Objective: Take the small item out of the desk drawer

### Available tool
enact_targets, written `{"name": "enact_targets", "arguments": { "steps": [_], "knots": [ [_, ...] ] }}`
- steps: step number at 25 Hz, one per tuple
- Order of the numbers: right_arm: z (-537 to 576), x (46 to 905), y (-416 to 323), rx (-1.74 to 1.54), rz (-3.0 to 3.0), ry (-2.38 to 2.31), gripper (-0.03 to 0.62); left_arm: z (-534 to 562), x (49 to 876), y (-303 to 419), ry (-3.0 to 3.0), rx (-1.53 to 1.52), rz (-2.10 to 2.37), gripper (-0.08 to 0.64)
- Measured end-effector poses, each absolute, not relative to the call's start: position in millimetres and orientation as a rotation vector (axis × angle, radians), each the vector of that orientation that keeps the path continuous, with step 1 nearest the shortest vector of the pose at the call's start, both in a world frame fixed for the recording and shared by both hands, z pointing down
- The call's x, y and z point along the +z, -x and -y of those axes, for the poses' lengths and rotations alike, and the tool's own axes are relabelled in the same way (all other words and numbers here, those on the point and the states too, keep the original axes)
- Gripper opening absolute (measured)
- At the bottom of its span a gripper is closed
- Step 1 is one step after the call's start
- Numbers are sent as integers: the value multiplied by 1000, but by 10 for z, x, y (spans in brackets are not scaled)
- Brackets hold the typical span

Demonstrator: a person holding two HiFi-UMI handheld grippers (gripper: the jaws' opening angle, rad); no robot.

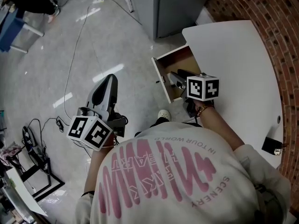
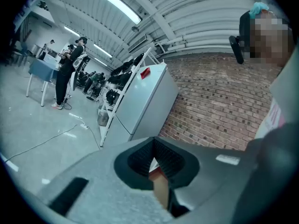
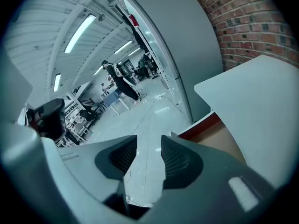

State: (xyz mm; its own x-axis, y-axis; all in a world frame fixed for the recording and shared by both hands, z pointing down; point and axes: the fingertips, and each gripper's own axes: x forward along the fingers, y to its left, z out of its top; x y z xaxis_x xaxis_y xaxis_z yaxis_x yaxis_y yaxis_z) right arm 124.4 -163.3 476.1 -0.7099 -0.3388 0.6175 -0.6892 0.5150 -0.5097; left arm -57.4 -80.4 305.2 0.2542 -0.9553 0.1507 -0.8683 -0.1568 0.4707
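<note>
Head view alone shows left tool (image 1: 109, 80) and right tool (image 1: 179, 79) together.

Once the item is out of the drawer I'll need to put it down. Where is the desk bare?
The white desktop is bare from the open drawer across to the brick wall. Crowded only at the drawer, where the right gripper hangs, and by the small black object at the near edge.

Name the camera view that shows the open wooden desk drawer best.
Head view: it looks down into the pulled-out wooden drawer. The right gripper view catches only one corner; the left gripper view, at most a brown sliver between its jaws.
</note>
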Motion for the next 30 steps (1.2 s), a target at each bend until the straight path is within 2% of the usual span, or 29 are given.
{"name": "enact_targets", "arguments": {
  "steps": [14, 30],
  "knots": [
    [1748, 5453, -1257, 1198, 2183, -742, 205, 1112, 3226, 420, -1996, -188, 1720, 5],
    [1593, 6192, -1419, 1453, 1937, -944, 224, 1399, 3521, 354, -2032, -120, 1617, 4]
  ]
}}
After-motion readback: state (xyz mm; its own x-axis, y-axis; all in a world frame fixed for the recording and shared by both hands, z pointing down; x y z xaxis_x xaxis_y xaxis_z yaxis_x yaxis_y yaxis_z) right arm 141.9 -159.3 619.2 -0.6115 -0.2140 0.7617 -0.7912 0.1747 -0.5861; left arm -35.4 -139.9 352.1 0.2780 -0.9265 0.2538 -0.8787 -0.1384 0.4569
